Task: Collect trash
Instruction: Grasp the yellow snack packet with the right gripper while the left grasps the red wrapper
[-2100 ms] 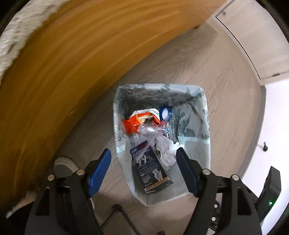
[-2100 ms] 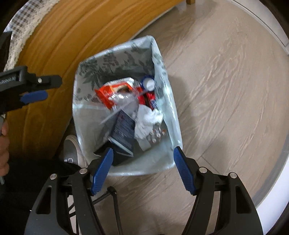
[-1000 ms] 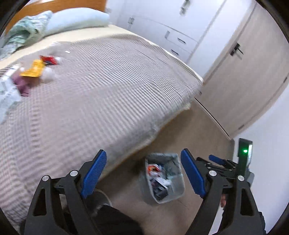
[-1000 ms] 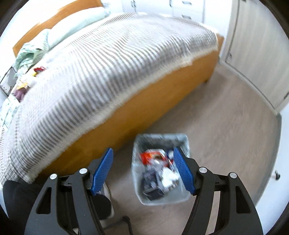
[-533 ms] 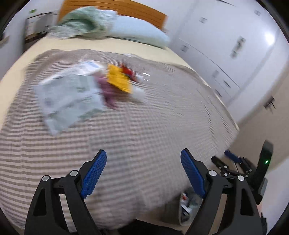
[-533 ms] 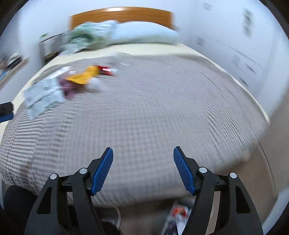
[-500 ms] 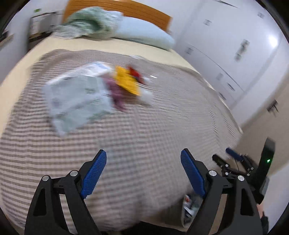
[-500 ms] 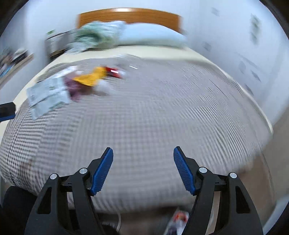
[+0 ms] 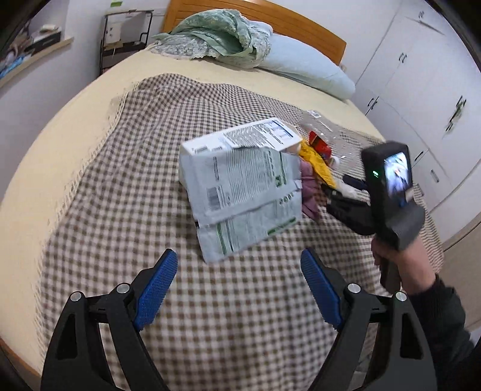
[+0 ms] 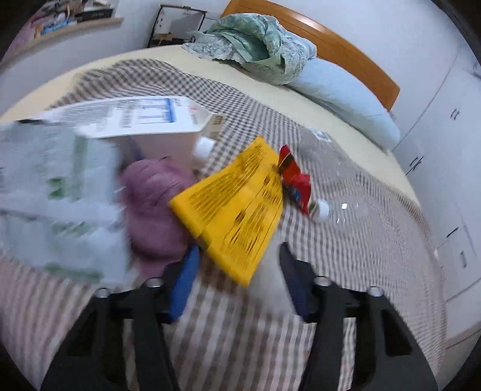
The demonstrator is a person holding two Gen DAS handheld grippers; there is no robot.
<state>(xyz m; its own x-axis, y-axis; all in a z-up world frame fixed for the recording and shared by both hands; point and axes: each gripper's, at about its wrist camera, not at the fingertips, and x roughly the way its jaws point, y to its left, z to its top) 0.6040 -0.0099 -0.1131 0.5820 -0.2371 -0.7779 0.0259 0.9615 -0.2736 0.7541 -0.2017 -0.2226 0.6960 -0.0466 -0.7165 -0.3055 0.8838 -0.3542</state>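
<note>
left gripper [image 9: 239, 278]: jaws wide apart, empty, over the checked blanket [image 9: 120, 186], near side of the trash
right gripper [image 10: 237, 273]: jaws apart, nothing between them (blurred), just near the yellow wrapper [image 10: 234, 207]
trash pile: mid-bed; white carton [image 9: 240, 140] above the flattened printed packs [image 9: 246, 192], purple cloth [image 10: 156, 198] left of the yellow wrapper, red wrapper [image 10: 296, 183] and clear bottle [image 10: 333, 180] to its right
far end: pillow [image 9: 303, 72], green bedding [image 9: 222, 37]

It was a home bedroom: a bed [image 9: 90, 126] with checked blanket [image 9: 144, 192], pillow [image 9: 303, 72], wooden headboard [image 9: 300, 27] and white wardrobes [image 9: 415, 90].
</note>
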